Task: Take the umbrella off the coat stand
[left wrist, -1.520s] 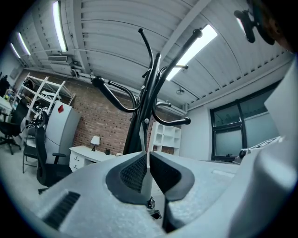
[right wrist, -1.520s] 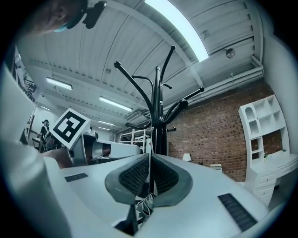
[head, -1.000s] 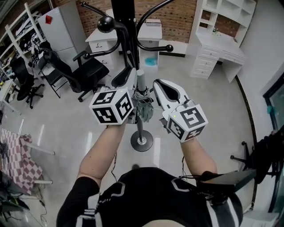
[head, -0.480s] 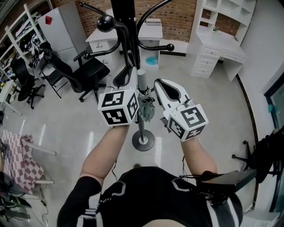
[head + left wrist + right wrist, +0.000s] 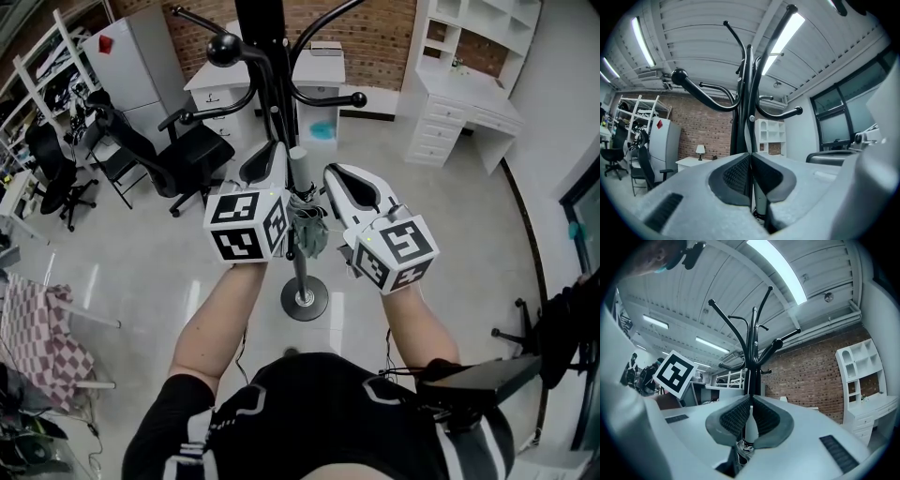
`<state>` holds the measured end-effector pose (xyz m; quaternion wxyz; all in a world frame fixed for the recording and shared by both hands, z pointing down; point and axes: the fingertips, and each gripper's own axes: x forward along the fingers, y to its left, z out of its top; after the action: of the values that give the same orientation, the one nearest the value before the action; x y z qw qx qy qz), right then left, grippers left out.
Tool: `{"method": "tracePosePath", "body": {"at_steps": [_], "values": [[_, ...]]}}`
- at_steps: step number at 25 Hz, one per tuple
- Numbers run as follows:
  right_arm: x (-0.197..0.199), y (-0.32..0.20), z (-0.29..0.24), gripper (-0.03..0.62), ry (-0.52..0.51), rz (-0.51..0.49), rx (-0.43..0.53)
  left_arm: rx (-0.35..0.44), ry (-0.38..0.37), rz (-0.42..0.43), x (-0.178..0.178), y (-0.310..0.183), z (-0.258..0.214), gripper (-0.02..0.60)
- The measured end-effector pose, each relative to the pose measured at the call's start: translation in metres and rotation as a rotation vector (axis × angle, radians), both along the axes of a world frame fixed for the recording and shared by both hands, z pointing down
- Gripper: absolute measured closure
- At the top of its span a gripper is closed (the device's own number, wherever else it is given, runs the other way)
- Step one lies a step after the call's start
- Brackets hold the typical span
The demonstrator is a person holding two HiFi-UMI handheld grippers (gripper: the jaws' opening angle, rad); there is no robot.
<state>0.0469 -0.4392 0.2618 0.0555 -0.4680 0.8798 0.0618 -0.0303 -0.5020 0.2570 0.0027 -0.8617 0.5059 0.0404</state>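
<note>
The black coat stand (image 5: 262, 37) rises in front of me, its round base (image 5: 302, 298) on the tiled floor. A folded grey umbrella (image 5: 308, 233) hangs beside the pole, its pale handle (image 5: 298, 162) pointing up. My right gripper (image 5: 331, 174) reaches in from the right, and in the right gripper view its pads are shut on the umbrella's handle (image 5: 751, 427). My left gripper (image 5: 274, 152) sits just left of the handle, close to the pole. Its jaws (image 5: 750, 157) are shut, pads touching with nothing visible between them. The stand's hooks (image 5: 749, 93) curve overhead.
A black office chair (image 5: 192, 145) stands to the left of the stand, with a white drawer unit (image 5: 217, 89) behind it. A white desk with shelves (image 5: 469, 94) lines the right back wall. A checked cloth (image 5: 33, 333) hangs on a rack at far left.
The left gripper has shifted slightly right, toward the umbrella's handle, then held still. The right gripper has stayed shut on the handle almost without moving.
</note>
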Motion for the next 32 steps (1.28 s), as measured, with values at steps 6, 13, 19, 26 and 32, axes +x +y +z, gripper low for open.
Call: {"method": "tracePosePath", "body": {"at_steps": [6,13,19,26,32], "values": [[-0.015,-0.012,-0.006,0.588,-0.008,-0.018,0.003,0.008,-0.005,0.049,-0.004,-0.001,0.001,0.568],[-0.043,-0.039,-0.011,0.588,0.005,-0.093,-0.033,0.013,-0.015,0.099,-0.005,-0.003,0.001,0.568],[-0.057,-0.049,-0.01,0.586,0.001,-0.128,-0.037,0.02,-0.018,0.143,-0.007,-0.004,0.0,0.569],[-0.06,-0.065,-0.008,0.586,0.022,-0.127,-0.046,0.034,-0.028,0.175,-0.005,-0.007,-0.001,0.569],[-0.067,-0.065,-0.006,0.587,0.04,-0.156,-0.041,0.04,-0.016,0.198,-0.008,-0.006,0.0,0.569]]}}
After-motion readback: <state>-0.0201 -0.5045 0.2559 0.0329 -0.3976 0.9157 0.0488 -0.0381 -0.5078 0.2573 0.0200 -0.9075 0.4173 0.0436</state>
